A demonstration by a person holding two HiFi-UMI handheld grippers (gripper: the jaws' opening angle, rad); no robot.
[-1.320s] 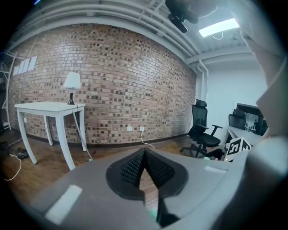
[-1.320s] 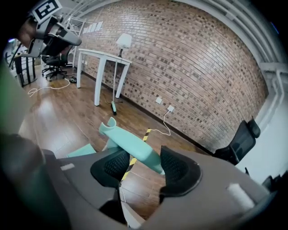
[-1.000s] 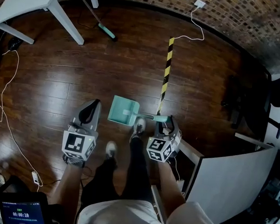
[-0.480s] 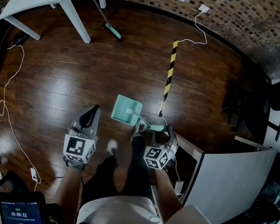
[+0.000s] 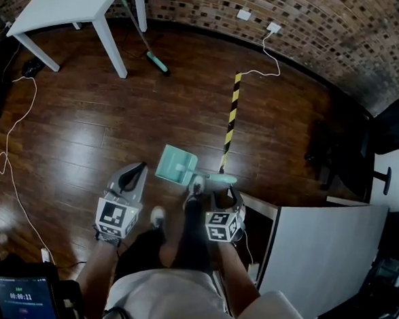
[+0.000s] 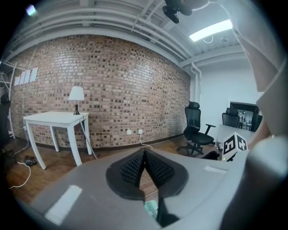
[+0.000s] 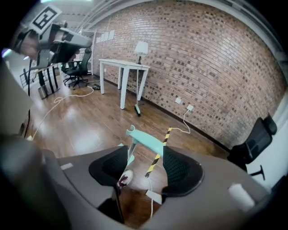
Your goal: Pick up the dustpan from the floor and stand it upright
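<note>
Legible text is confined to a handheld screen (image 5: 21,298), whose timer reads 00:00:11. The teal dustpan (image 5: 177,166) lies just beside the near end of the yellow-black floor tape (image 5: 230,117). Its handle (image 7: 146,138) crosses just past the tips of the right gripper (image 7: 145,148), whose jaws are spread wide and pinch nothing. The left gripper (image 6: 144,151), farther from the tape, has its jaws pressed together on nothing.

Dustpan (image 7: 145,140): only the handle is clear, the pan is tucked behind one pad (image 7: 110,168) of the right gripper (image 7: 146,155). From the head view, the handle's end vanishes under that gripper. White table (image 5: 74,0) runs off the top edge, and the broom (image 5: 157,65) handle slips behind it. Tablet (image 5: 23,298) is clipped at the bottom, its digits too small to read.
</note>
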